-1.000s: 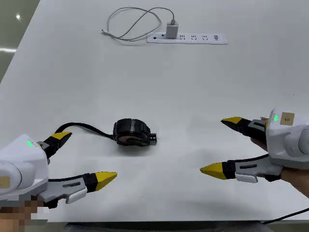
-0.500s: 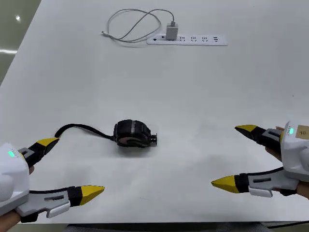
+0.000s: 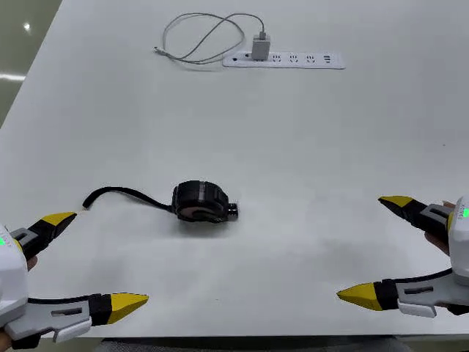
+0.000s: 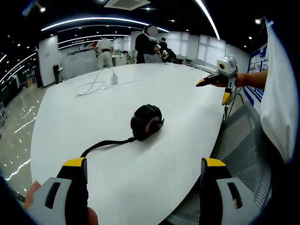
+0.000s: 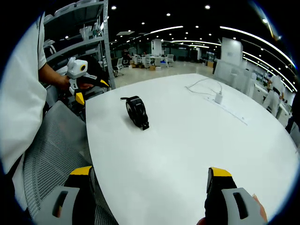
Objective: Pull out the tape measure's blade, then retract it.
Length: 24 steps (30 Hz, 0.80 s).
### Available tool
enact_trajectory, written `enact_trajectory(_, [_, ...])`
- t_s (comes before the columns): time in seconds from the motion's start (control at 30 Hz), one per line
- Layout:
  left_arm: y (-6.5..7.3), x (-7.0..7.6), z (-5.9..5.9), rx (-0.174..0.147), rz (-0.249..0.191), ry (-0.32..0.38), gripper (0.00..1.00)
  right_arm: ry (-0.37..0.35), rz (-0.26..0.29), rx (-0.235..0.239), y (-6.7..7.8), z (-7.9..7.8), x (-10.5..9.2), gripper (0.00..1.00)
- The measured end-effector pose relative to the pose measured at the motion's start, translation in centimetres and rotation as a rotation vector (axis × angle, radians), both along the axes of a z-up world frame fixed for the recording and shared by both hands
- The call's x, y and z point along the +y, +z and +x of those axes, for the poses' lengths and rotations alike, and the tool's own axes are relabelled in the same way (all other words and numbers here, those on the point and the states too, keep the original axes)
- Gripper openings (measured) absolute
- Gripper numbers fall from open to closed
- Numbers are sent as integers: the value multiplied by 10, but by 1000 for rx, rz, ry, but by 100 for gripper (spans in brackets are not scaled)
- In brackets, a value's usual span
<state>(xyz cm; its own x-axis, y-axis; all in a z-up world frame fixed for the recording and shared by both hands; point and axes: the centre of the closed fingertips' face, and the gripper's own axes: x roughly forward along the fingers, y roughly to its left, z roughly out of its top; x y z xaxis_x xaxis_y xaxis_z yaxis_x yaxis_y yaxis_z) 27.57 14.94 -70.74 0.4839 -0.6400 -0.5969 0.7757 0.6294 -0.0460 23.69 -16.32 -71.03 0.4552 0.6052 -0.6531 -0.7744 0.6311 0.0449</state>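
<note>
Now, head view: the tape measure (image 3: pixel 201 202) lies on the white table (image 3: pixel 293 132), blade wound in, black strap (image 3: pixel 117 193) trailing left. The left gripper (image 3: pixel 102 258) and right gripper (image 3: pixel 364 248) flank it, well apart, fingers spread wide and grasping nothing. Left gripper view: tape measure ahead, beyond parted jaws. Right gripper view: tape measure ahead, jaws released.

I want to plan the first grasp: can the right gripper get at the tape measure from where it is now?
Probably yes. The right gripper is open, and just bare table lies between it and the tape measure, whose blade end faces that side.
</note>
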Motion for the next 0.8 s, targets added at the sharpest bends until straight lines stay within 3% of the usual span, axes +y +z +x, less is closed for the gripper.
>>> enact_trajectory(0.4, [0, 0, -7, 7, 4, -24, 99, -39, -1, 4, 1, -8, -16, 99])
enact_trajectory(0.8, [-2, 1, -9, 13, 12, -32, 99, -42, 5, 8, 1, -10, -14, 99])
